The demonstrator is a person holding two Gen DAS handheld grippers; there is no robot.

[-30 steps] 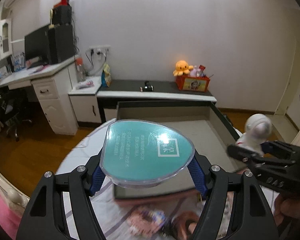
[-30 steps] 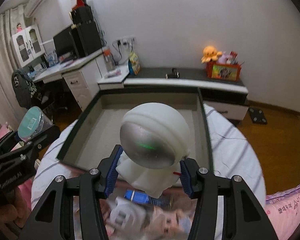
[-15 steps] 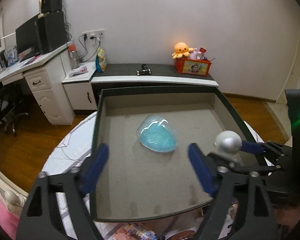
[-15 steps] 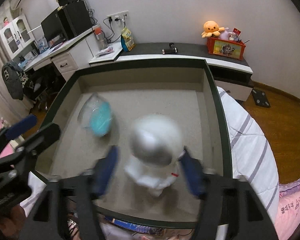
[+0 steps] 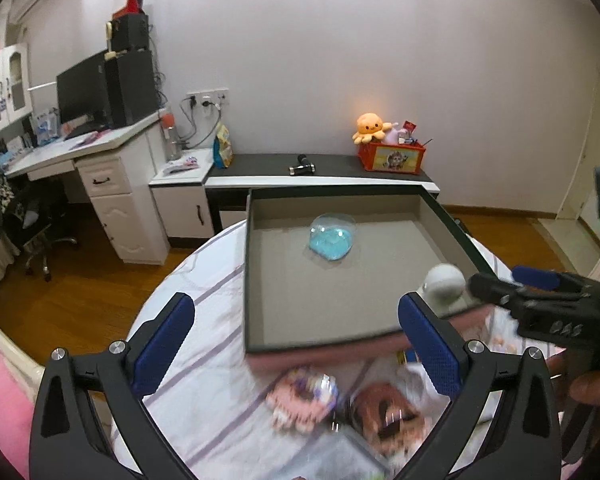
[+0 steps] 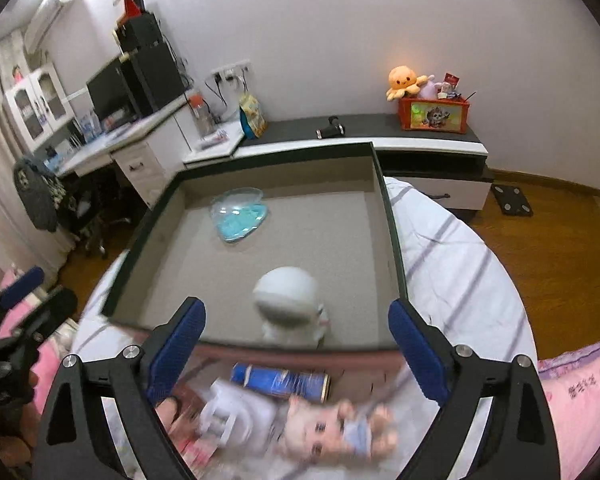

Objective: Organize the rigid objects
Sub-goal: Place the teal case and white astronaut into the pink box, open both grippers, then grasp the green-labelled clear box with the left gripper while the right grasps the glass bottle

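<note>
A dark-rimmed grey tray (image 5: 252, 280) (image 6: 392, 240) lies on the striped bed. In it are a clear teal-bottomed case (image 5: 332, 236) (image 6: 239, 219) at the back and a white astronaut figure (image 6: 290, 304) (image 5: 444, 284) standing at the front right. My left gripper (image 5: 296, 344) is open and empty, in front of the tray's near edge. My right gripper (image 6: 296, 346) is open and empty, just in front of the astronaut; it also shows in the left wrist view (image 5: 540, 300).
In front of the tray lie a blue can (image 6: 280, 382), a doll (image 6: 336, 428), a white toy (image 6: 232, 412), a pink toy (image 5: 304, 400) and a brown box (image 5: 388, 412). A low cabinet (image 5: 320, 176) and a desk (image 5: 80, 148) stand along the wall.
Both grippers opened: the left let go of the teal case, the right the astronaut, and both now rest in the tray. Both grippers then drew back toward the near edge.
</note>
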